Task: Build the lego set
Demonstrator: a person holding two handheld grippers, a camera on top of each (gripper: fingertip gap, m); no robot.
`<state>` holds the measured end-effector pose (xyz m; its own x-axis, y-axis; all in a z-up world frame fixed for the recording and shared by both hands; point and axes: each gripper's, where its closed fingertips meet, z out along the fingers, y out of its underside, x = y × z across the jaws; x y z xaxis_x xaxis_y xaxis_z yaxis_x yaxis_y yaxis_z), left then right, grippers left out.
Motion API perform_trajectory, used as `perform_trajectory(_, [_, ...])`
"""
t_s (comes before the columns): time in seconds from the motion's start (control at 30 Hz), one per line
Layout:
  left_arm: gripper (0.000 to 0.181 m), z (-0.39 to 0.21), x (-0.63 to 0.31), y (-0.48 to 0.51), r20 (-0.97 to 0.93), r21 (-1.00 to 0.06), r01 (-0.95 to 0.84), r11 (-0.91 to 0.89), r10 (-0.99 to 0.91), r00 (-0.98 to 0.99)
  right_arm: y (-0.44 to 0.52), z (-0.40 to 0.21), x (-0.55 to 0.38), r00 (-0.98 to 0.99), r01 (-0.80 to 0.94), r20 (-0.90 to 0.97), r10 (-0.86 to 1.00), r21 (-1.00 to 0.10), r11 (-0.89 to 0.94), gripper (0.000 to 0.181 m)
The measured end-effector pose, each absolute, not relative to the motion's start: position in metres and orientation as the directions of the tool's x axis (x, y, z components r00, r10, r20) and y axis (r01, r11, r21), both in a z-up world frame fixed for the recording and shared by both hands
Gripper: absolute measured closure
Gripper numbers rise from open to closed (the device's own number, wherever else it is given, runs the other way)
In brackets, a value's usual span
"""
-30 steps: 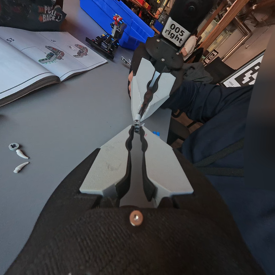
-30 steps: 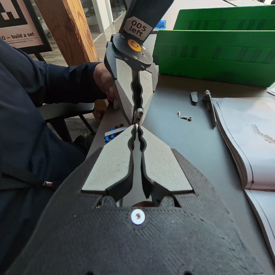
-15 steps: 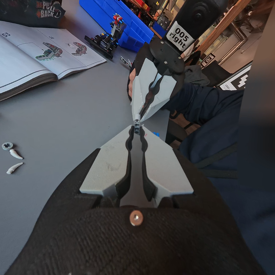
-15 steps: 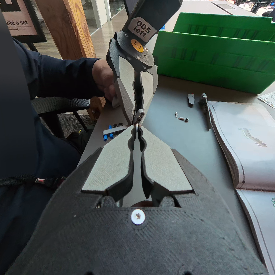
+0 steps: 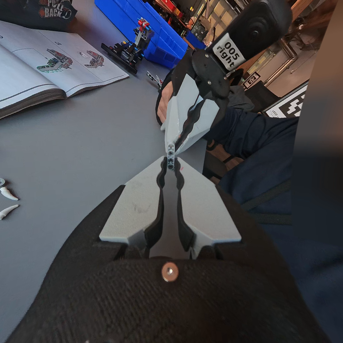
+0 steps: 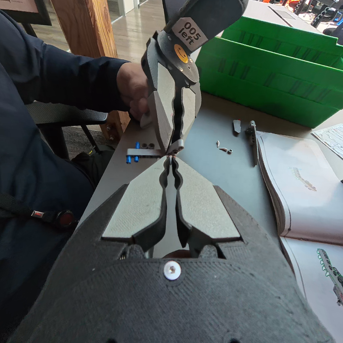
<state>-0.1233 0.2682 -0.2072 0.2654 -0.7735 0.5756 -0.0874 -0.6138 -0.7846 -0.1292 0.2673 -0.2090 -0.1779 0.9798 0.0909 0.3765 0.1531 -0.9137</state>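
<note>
My left gripper [image 5: 170, 163] is shut on a short grey beam with holes [image 5: 171, 155], held upright above the table's near edge. My right gripper [image 6: 171, 160] is shut on a tiny white tooth piece [image 6: 170, 161]. The two grippers meet tip to tip, with the tooth pressed against the end of the beam [image 6: 177, 145]. The right gripper also shows in the left wrist view [image 5: 176, 146], coming down from the upper right. The left gripper also shows in the right wrist view [image 6: 169, 151], coming down from above. The joint between tooth and beam is hidden by the fingertips.
A grey beam with blue pins [image 6: 143, 152] lies at the table edge. Loose white teeth [image 5: 8, 194] and dark grey parts [image 6: 252, 137] lie by the open instruction booklet [image 5: 46, 61]. A partly built model [image 5: 133, 50] stands before a blue bin [image 5: 148, 27]. A green bin [image 6: 269, 78] is beyond. Both grippers' tips are close together, under 4 cm apart.
Both grippers have stayed shut and tip to tip. The pair has drifted a little and the right gripper has tilted, so more of the beam's holes show above my left fingertips.
</note>
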Motion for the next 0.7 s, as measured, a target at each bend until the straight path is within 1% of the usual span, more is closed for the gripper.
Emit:
perform_trajectory(0.1, [0.176, -0.206, -0.123, 0.268, 0.583, -0.782, -0.082, -0.618, -0.771, 0.255, 0.265, -0.211, -0.130, -0.184, 0.379, 0.110, 0.977, -0.909, 0.174, 0.181])
perform_trajectory(0.47, [0.176, -0.200, -0.127, 0.268, 0.597, -0.785, -0.021, -0.620, -0.764, 0.246, 0.265, -0.204, -0.134, -0.158, 0.317, 0.046, 0.986, -0.944, 0.095, 0.181])
perform_trajectory(0.7, [0.176, -0.201, -0.128, 0.267, 0.578, -0.795, -0.025, -0.606, -0.770, 0.271, 0.267, -0.201, -0.135, -0.137, 0.306, 0.071, 0.988, -0.946, 0.110, 0.181])
